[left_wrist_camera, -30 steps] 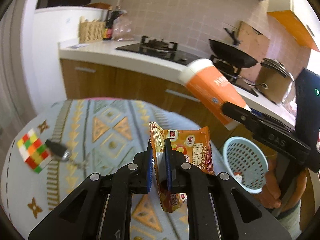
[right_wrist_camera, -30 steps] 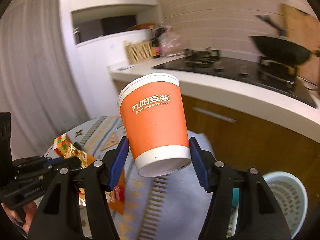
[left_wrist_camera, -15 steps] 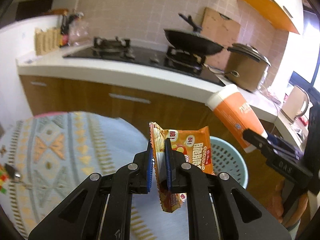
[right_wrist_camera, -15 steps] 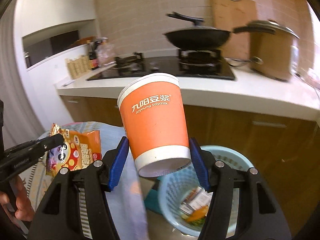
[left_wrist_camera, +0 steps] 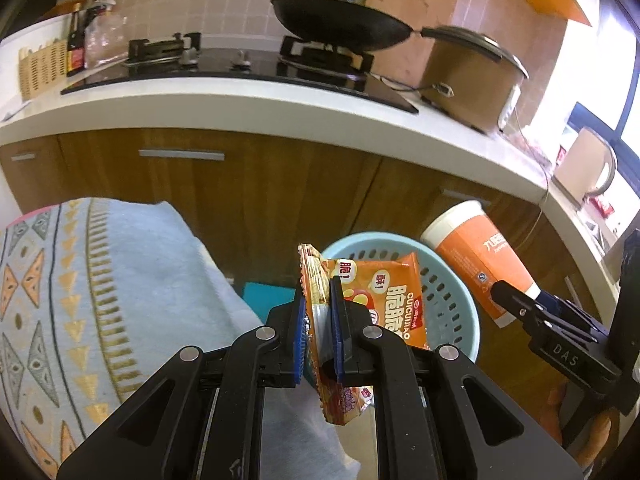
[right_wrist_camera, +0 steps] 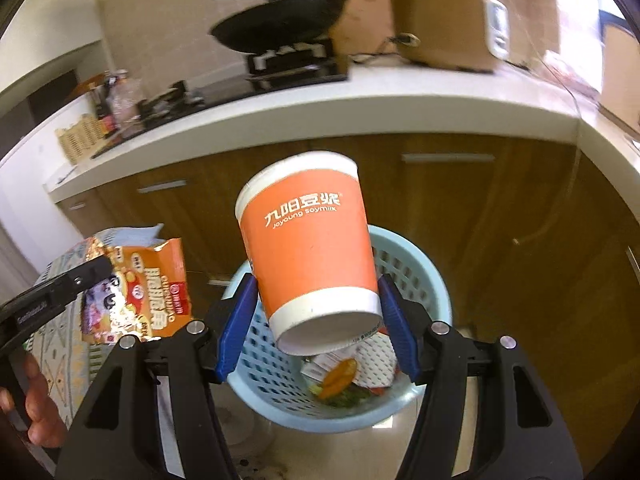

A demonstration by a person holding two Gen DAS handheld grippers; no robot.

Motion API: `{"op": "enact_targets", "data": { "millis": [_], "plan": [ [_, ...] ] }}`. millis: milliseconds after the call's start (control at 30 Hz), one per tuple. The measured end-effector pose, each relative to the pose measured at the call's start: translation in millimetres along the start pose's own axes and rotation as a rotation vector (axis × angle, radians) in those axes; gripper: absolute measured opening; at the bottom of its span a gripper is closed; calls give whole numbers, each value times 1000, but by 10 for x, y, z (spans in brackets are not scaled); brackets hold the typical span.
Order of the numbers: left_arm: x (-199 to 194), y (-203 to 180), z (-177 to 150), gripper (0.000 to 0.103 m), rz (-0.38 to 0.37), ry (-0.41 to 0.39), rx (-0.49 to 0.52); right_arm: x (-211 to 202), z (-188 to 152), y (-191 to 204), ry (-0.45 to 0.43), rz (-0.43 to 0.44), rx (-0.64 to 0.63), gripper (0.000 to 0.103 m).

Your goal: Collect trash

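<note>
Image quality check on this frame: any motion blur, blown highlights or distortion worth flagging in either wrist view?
Left wrist view: snack bag and wok sharp; window at far right blown out; countertop bowed by the fisheye.
Right wrist view: soymilk cup crisp, but the rice cooker and wok behind are smeared; upper right washed out by glare.

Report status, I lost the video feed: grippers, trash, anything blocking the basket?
Left gripper shut on snack wrapper. Right gripper shut on orange paper cup. Both above blue basket, trash already inside. Nothing blocking.
</note>
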State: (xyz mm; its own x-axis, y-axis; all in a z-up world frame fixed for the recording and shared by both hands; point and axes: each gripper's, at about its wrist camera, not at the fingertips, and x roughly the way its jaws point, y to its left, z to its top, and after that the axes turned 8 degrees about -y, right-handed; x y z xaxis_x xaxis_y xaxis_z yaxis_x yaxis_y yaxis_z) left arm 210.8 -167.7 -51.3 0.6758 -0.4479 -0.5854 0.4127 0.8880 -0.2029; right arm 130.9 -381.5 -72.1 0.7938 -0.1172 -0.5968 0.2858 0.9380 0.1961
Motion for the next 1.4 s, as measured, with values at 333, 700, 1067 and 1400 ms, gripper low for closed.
{"op": "enact_targets", "data": {
  "millis": [333,700,1067,1400],
  "plan": [
    [90,-172,-88,49,8,-5,46,198,-115,-139,81,-39,37,63],
    [-167,93,-127,53,27,-40,12,47,-101,115,43,4,-6,63],
    [-822,469,-274,74,99,-166,-30,-281,-190,598,-39,68,-92,64],
    [-1414,660,-673,90,289,-298,36,-679,-373,1164,-154,88,-148,72]
  ]
}}
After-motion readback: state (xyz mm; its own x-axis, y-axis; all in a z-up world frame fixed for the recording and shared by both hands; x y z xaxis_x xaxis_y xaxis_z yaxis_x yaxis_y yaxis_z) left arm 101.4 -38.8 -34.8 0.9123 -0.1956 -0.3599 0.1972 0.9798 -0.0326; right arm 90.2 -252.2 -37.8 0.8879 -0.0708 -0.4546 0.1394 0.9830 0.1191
